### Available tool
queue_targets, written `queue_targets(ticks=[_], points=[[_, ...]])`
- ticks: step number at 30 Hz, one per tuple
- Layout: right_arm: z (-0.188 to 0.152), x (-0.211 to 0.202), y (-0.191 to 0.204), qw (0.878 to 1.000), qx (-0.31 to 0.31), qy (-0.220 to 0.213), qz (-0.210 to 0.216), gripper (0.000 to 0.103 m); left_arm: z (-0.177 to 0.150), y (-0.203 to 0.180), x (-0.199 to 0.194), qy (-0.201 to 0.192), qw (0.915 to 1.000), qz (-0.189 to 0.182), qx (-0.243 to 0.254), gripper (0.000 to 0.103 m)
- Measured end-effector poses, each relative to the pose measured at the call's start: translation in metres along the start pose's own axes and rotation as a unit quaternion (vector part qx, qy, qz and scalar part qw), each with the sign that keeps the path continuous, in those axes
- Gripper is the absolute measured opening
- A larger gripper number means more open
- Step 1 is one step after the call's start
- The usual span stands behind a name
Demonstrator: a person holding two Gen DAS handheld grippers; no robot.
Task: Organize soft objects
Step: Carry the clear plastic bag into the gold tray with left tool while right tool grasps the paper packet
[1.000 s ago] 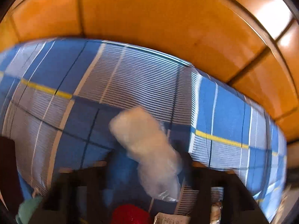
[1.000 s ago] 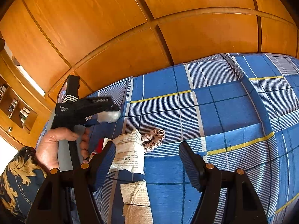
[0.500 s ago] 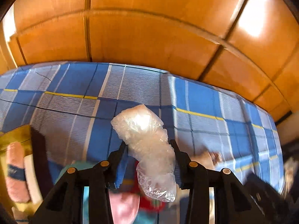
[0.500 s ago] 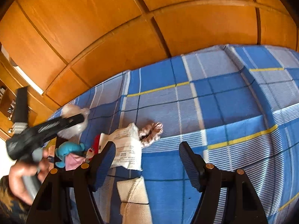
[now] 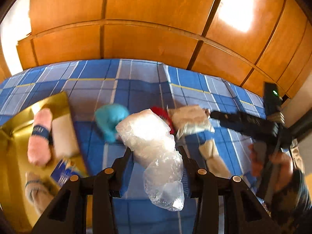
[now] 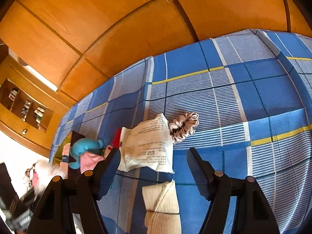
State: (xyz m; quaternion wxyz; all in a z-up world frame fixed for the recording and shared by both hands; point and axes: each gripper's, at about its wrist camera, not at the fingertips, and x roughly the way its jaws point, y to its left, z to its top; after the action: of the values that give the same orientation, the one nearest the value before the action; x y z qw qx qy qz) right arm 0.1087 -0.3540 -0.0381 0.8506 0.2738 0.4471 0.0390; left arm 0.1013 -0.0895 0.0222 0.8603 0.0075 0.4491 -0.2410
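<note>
My left gripper (image 5: pixel 156 154) is shut on a clear plastic bag of white stuffing (image 5: pixel 150 136) and holds it above the blue plaid bed (image 5: pixel 136 89). A gold box (image 5: pixel 11 136) at the left holds a pink yarn roll (image 5: pixel 39 136) and other soft items. A teal plush (image 5: pixel 111 119), a red item (image 5: pixel 161 113) and a white packet (image 5: pixel 191 120) lie beyond the bag. My right gripper (image 6: pixel 154 161) is open and empty over the white packet (image 6: pixel 148 148), with a beige bandage roll (image 6: pixel 161 202) below it and a pink scrunchie (image 6: pixel 183 126) beyond.
Orange wooden panels (image 5: pixel 146 39) back the bed. The right gripper and hand (image 5: pixel 263 132) show at the right of the left wrist view. A wall shelf (image 6: pixel 25 105) is at the far left. The teal plush (image 6: pixel 83 148) lies left of the packet.
My left gripper has swung left with the plastic bag, bringing the gold box into view. My right gripper has barely moved and stays open.
</note>
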Motion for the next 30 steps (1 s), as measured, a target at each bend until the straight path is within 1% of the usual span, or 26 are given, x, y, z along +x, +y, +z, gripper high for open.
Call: queue_targets(ticks=[4, 6, 7, 10, 11, 13, 15, 17, 19, 22, 24, 25, 27, 30], points=[[0.007, 0.017, 0.004, 1.0, 0.004, 0.013, -0.018, 0.071, -0.023, 0.018, -0.019, -0.003, 0.9999, 0.0, -0.013, 0.043], [0.008, 0.027, 0.004, 0.999, 0.011, 0.024, -0.02, 0.071, -0.031, 0.025, -0.026, -0.004, 0.9998, 0.0, -0.021, 0.043], [0.008, 0.032, 0.005, 0.999, 0.014, 0.031, -0.015, 0.071, -0.035, 0.029, -0.029, -0.004, 0.9997, 0.0, -0.026, 0.043], [0.001, 0.041, 0.015, 0.998, 0.012, 0.054, 0.024, 0.071, -0.043, 0.04, -0.037, -0.007, 0.9992, 0.001, -0.038, 0.044], [-0.005, 0.042, 0.024, 0.997, -0.005, 0.065, 0.041, 0.073, -0.045, 0.043, -0.04, -0.008, 0.9991, 0.0, -0.041, 0.044], [-0.014, 0.043, 0.034, 0.995, -0.031, 0.082, 0.049, 0.073, -0.048, 0.05, -0.045, -0.01, 0.9988, 0.001, -0.049, 0.044], [-0.026, 0.044, 0.045, 0.99, -0.068, 0.115, 0.054, 0.073, -0.052, 0.056, -0.049, -0.013, 0.9985, 0.0, -0.054, 0.044], [-0.036, 0.041, 0.055, 0.983, -0.114, 0.14, 0.043, 0.073, -0.055, 0.062, -0.051, -0.015, 0.9982, 0.0, -0.058, 0.044], [-0.043, 0.033, 0.065, 0.973, -0.175, 0.151, 0.013, 0.073, -0.058, 0.066, -0.053, -0.016, 0.9979, -0.001, -0.063, 0.044], [-0.043, 0.021, 0.076, 0.96, -0.239, 0.14, -0.039, 0.073, -0.063, 0.075, -0.054, -0.014, 0.9972, -0.001, -0.073, 0.044], [-0.039, 0.017, 0.084, 0.948, -0.279, 0.134, -0.069, 0.073, -0.066, 0.081, -0.054, -0.013, 0.9966, -0.001, -0.082, 0.044], [-0.037, 0.018, 0.089, 0.941, -0.301, 0.134, -0.082, 0.073, -0.068, 0.084, -0.055, -0.012, 0.9963, -0.001, -0.085, 0.044], [-0.032, 0.02, 0.095, 0.929, -0.33, 0.14, -0.094, 0.073, -0.069, 0.087, -0.056, -0.013, 0.9957, -0.001, -0.091, 0.044], [-0.027, 0.034, 0.113, 0.912, -0.369, 0.148, -0.104, 0.073, -0.069, 0.092, -0.057, -0.015, 0.9949, -0.001, -0.099, 0.044]])
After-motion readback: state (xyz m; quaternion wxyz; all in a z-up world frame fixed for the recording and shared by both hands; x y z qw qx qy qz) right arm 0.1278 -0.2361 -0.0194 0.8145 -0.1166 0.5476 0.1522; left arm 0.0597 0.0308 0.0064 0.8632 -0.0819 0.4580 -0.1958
